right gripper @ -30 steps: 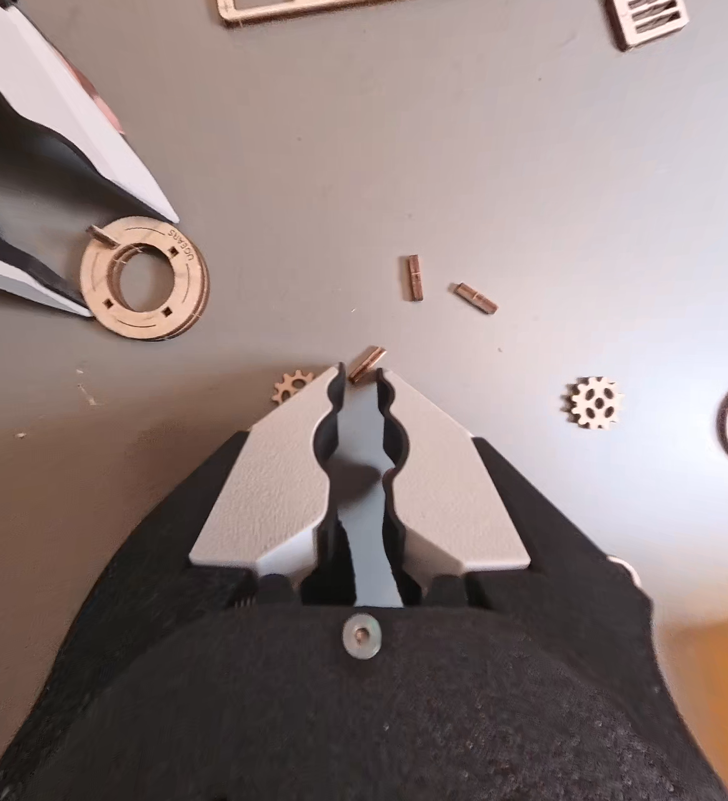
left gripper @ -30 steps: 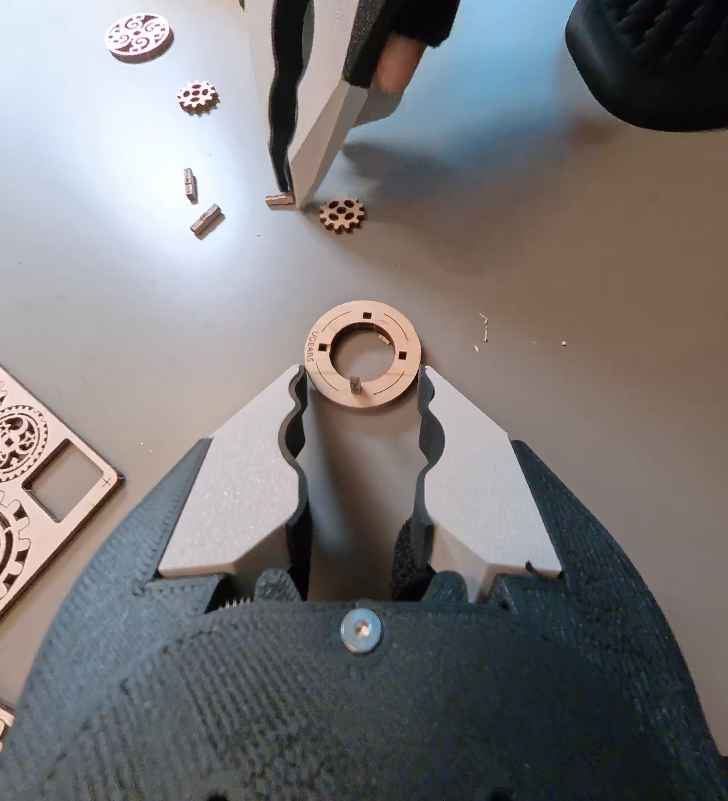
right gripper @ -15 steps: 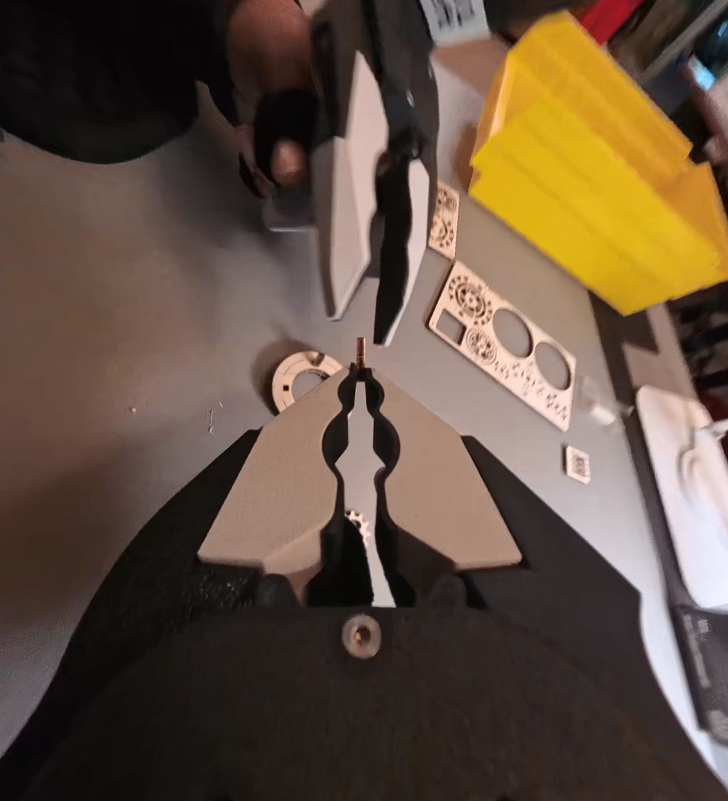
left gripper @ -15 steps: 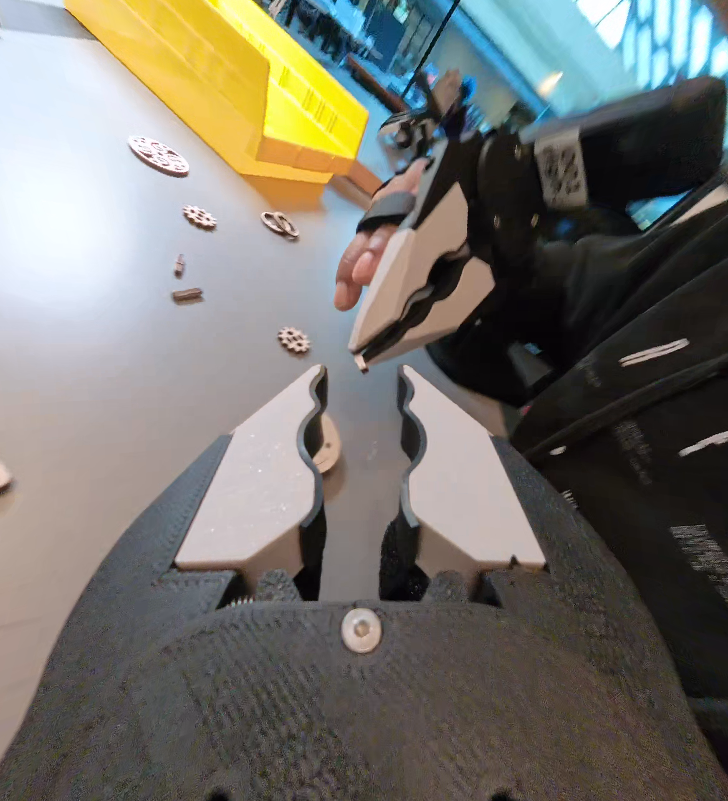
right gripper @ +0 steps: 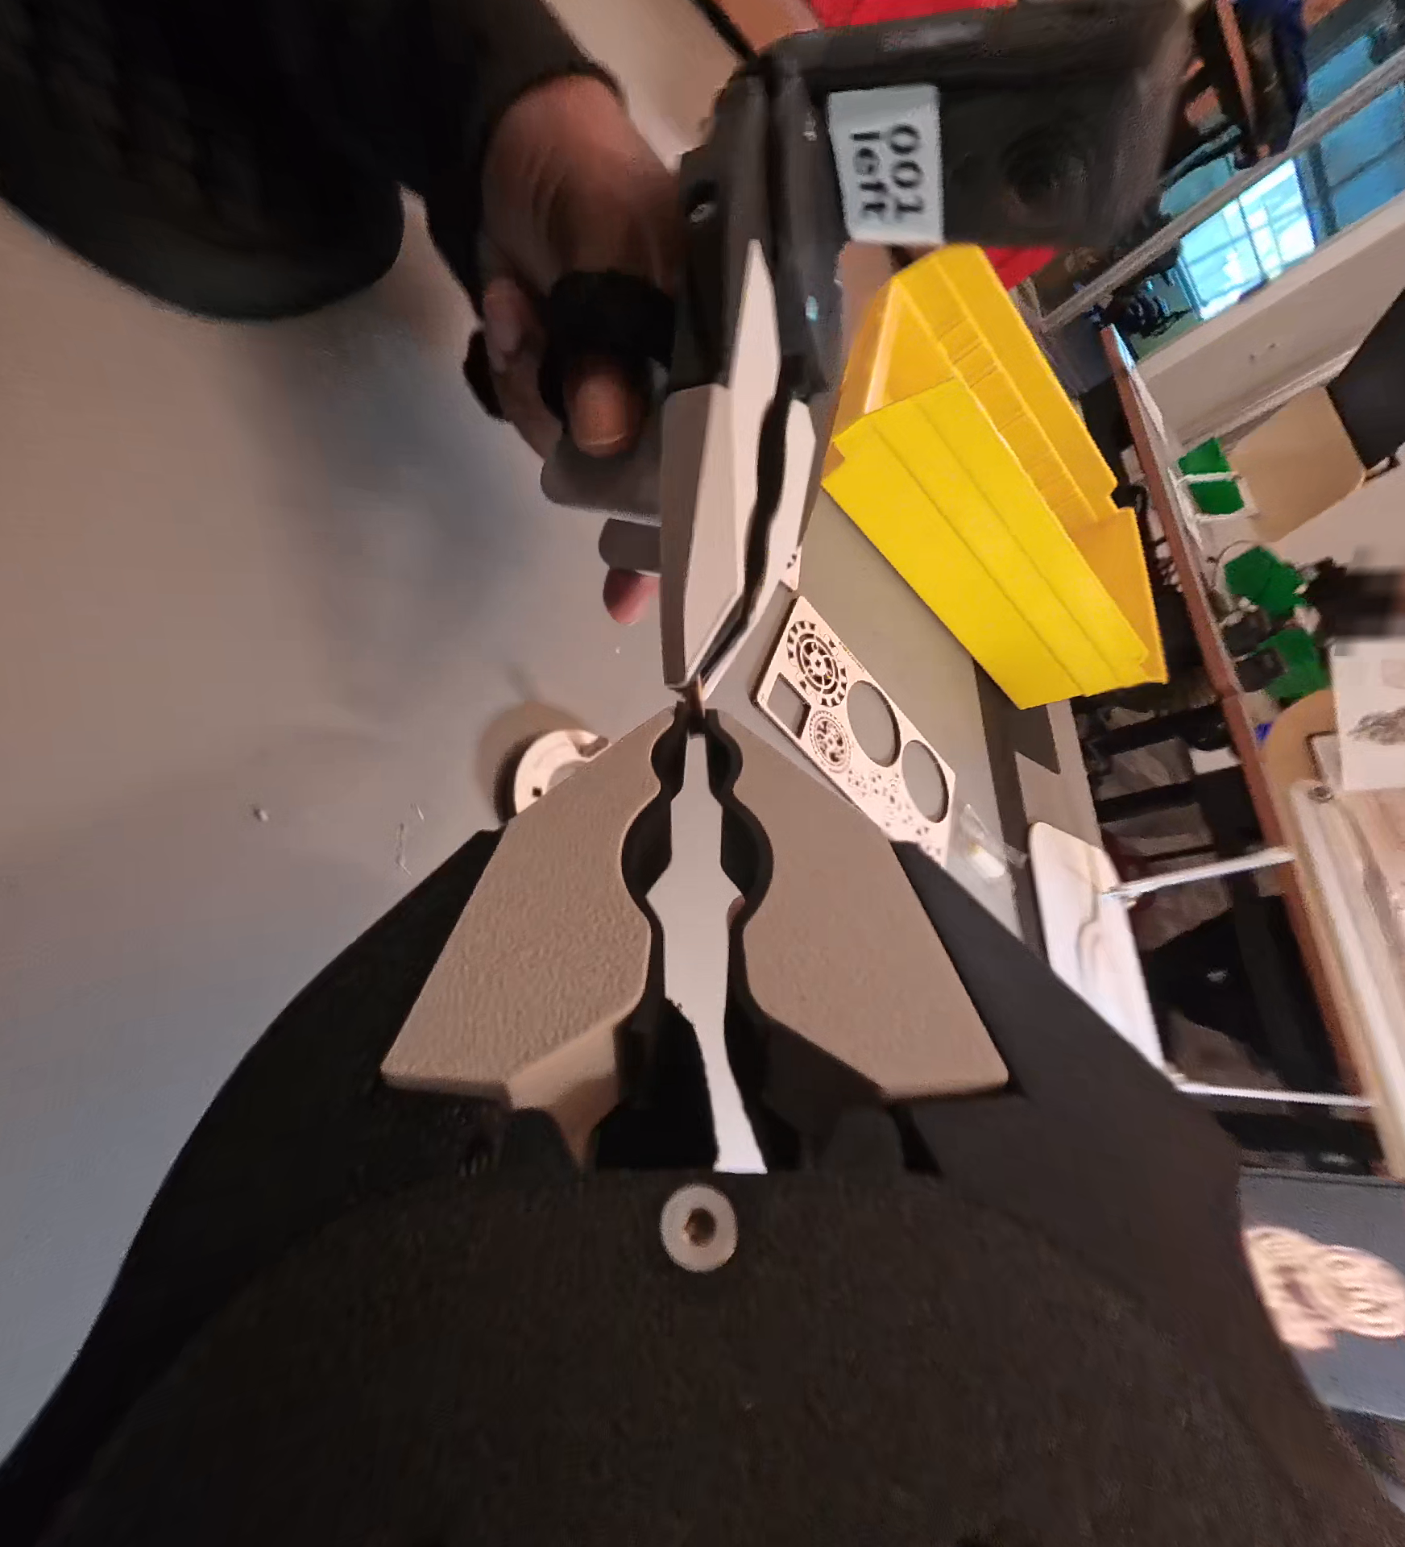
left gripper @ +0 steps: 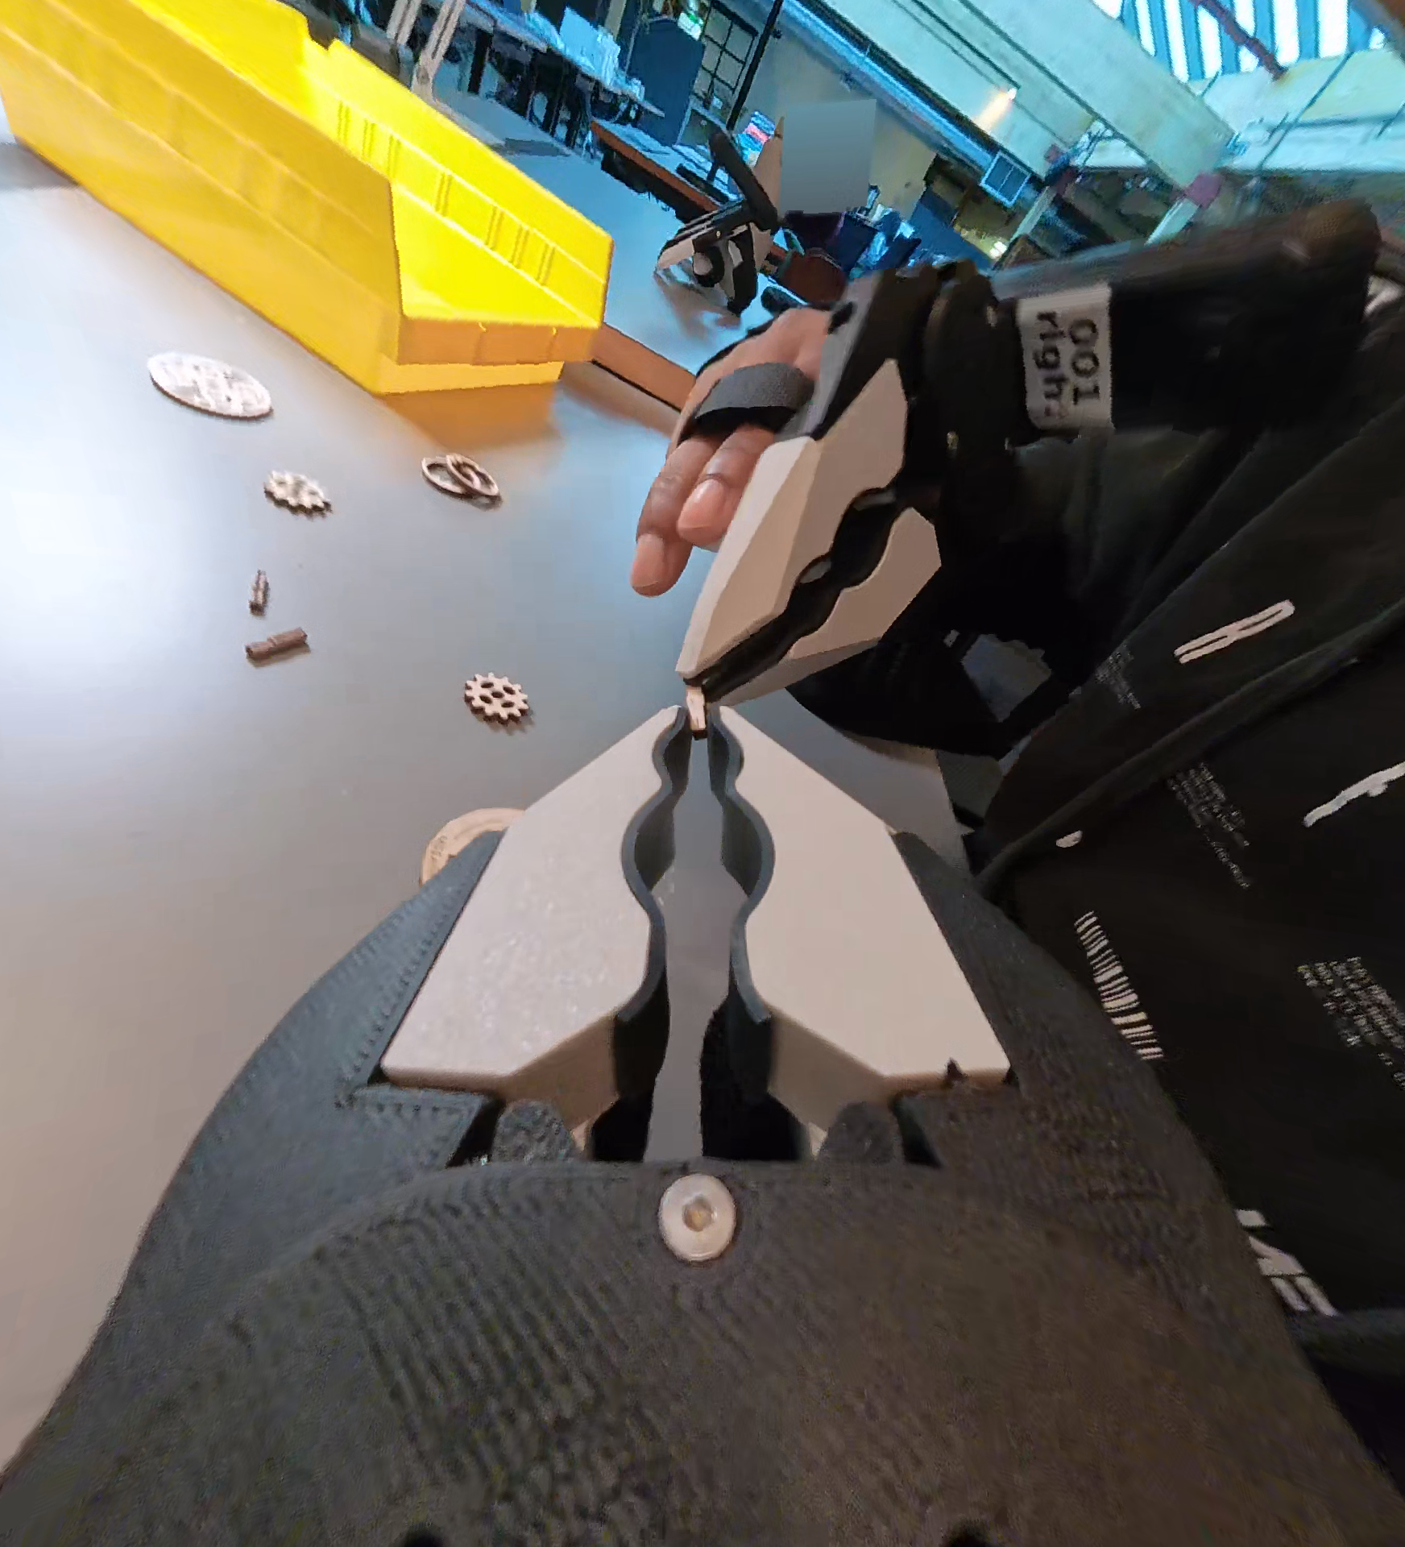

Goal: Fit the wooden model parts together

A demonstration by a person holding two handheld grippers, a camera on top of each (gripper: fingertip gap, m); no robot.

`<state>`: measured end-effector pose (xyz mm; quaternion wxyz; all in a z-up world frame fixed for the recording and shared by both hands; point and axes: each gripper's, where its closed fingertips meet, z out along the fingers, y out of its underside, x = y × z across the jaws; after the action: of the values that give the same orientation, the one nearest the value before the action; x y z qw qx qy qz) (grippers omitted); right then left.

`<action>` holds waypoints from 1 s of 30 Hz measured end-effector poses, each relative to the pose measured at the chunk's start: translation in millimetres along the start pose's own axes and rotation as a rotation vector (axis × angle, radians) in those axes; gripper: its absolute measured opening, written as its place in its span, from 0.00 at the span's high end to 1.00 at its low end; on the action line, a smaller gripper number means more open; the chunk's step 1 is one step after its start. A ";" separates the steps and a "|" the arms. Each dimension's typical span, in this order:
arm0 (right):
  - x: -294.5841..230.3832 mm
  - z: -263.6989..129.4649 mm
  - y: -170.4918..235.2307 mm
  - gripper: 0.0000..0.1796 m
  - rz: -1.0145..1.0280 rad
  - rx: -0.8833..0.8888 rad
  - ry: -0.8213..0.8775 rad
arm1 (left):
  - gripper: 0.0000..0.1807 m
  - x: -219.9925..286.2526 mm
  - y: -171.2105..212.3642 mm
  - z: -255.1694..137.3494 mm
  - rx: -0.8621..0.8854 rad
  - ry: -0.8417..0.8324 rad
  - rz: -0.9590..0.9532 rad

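Note:
A small wooden peg (left gripper: pixel 695 713) is held in the air between the tips of both grippers. My right gripper (left gripper: pixel 703 685) comes in from the upper right and is shut on the peg's upper end. My left gripper (left gripper: pixel 697 727) has closed its tips around the lower end. In the right wrist view the peg (right gripper: pixel 689 701) sits between my right gripper (right gripper: pixel 691 727) and the left gripper (right gripper: pixel 689 680) above it. The wooden ring (right gripper: pixel 544 766) lies on the grey table below; in the left wrist view the ring (left gripper: pixel 465 837) is mostly hidden behind my left finger.
Two small gears (left gripper: pixel 497 699) (left gripper: pixel 296 491), two loose pegs (left gripper: pixel 276 645), a patterned disc (left gripper: pixel 209 385) and thin rings (left gripper: pixel 461 479) lie on the table. A yellow bin (left gripper: pixel 348 209) stands at the back. A cut-out wooden sheet (right gripper: pixel 858 737) lies beside the bin.
The right gripper picked the peg off the table and lifted it. The left gripper left the ring, rose, and its open fingers closed on the peg's free end.

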<state>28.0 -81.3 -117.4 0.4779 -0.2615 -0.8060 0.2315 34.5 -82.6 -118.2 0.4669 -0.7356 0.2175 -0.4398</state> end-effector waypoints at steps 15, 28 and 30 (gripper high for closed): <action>1.8 -12.7 -19.5 0.95 0.796 0.331 -0.235 | 0.99 18.2 -9.4 -2.6 0.066 -0.045 0.392; 3.5 -9.8 -20.5 0.99 0.783 0.330 -0.249 | 0.99 18.5 -12.6 -5.9 0.100 0.005 0.320; 3.9 -10.0 -20.9 0.99 0.776 0.327 -0.248 | 0.99 19.0 -13.1 -6.0 0.103 0.004 0.325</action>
<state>31.1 -93.3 -97.4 0.2902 -0.4361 -0.6522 0.5480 38.1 -93.3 -97.2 0.5685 -0.6651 0.3116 -0.3706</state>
